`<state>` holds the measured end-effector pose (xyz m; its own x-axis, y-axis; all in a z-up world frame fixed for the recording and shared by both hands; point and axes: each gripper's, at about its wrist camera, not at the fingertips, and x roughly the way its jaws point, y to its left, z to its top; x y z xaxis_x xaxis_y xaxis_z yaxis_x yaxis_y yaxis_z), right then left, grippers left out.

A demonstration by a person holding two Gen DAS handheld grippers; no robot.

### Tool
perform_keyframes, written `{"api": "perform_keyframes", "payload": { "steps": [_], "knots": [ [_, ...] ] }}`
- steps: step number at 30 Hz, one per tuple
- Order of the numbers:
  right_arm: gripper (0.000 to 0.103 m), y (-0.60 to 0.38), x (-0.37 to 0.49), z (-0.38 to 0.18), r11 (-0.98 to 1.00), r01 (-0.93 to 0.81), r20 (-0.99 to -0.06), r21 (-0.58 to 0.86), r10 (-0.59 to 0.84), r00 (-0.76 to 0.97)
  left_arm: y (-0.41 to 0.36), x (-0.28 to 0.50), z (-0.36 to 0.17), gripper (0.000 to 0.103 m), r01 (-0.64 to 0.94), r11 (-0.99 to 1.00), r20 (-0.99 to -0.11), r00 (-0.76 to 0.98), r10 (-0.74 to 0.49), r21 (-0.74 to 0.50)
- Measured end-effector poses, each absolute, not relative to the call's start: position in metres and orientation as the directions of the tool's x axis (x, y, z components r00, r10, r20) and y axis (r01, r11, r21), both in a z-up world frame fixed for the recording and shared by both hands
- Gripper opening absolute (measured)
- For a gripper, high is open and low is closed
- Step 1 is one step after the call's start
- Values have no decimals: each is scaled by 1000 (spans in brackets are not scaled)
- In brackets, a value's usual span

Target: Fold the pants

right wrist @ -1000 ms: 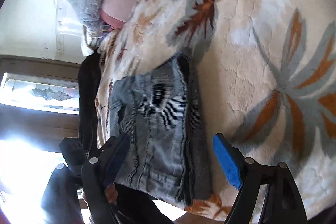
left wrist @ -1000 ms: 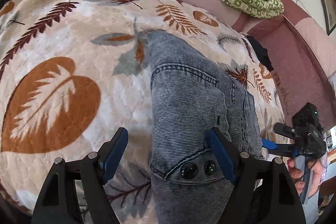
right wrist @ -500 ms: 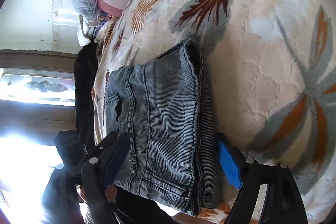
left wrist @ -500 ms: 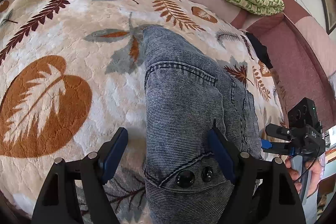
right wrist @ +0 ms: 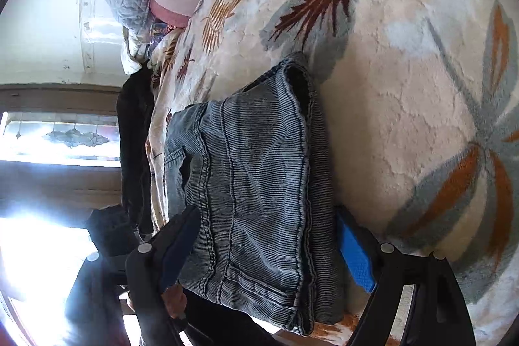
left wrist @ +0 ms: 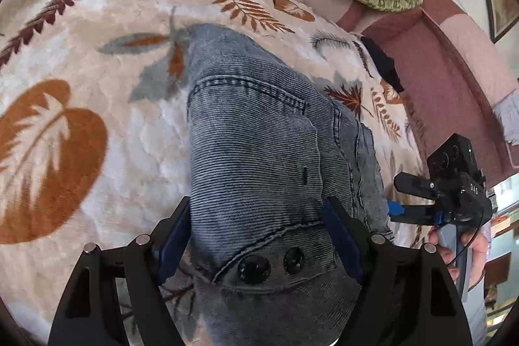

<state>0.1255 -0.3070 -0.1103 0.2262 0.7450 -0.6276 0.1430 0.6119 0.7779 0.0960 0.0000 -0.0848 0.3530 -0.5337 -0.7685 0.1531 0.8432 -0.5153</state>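
Your left gripper (left wrist: 256, 235) and right gripper (right wrist: 266, 245) each have their jaws apart, straddling the folded jeans (left wrist: 259, 151) on the leaf-print blanket (left wrist: 97, 119). Close both evenly on every layer near the edge, so the fold beyond stays flat.

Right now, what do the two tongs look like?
Both tongs, left and right, are matte black frames with silver bolts and blue finger pads. The right unit carries a black camera box with a green light and a thin black cable.

Small white letters "DAS" on the black right gripper (left wrist: 397, 209) body.
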Motion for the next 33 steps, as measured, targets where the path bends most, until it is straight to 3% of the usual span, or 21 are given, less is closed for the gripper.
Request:
{"api": "perform_keyframes", "payload": {
  "steps": [17,25,27,33],
  "knots": [
    [79,-293,131,-112,651,119,-659,750,717,229,-2,98,-86,80,159,837,-764,349,-543,-523],
    [39,-296,131,-113,724,106,-728,681,655,203,-8,100,-85,80,153,857,-780,359,-513,-493],
    [35,-297,129,-113,736,94,-736,671,646,202,-13,99,-84,79,165,875,-795,365,-484,-456],
    [23,-283,126,-97,798,21,-780,602,583,228,-19,96,-80,62,174,910,-821,392,-415,-376]
  ]
}}
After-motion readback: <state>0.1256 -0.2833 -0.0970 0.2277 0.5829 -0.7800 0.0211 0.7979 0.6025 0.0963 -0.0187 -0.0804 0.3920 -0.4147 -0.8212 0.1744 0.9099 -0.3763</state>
